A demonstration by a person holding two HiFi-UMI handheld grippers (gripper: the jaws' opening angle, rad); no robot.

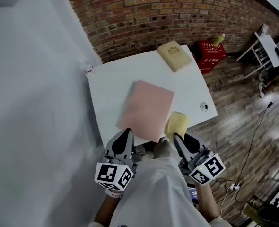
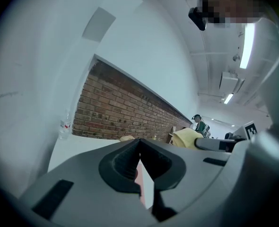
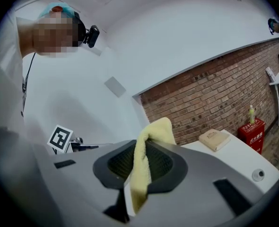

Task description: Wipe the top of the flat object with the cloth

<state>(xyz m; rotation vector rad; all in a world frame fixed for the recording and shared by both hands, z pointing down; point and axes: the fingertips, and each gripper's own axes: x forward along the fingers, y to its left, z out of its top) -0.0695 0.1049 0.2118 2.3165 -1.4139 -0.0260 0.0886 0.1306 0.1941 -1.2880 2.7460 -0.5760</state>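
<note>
Both grippers wait at the near edge of the tabletop: your right gripper, clamped on the cloth, is nearest the flat object, which stretches lengthwise away from you mid-table; your left gripper is closed, empty.

Flat board mid-table. Book behind it, far right corner. Bottle far left corner. Cloth in my right gripper, at board's near right corner.

A white table stands by the brick wall. A flat pink sheet lies in the middle of it. A tan book lies at the far corner. A small bottle, maybe, stands at the left corner. A little round thing sits near the right edge.
</note>
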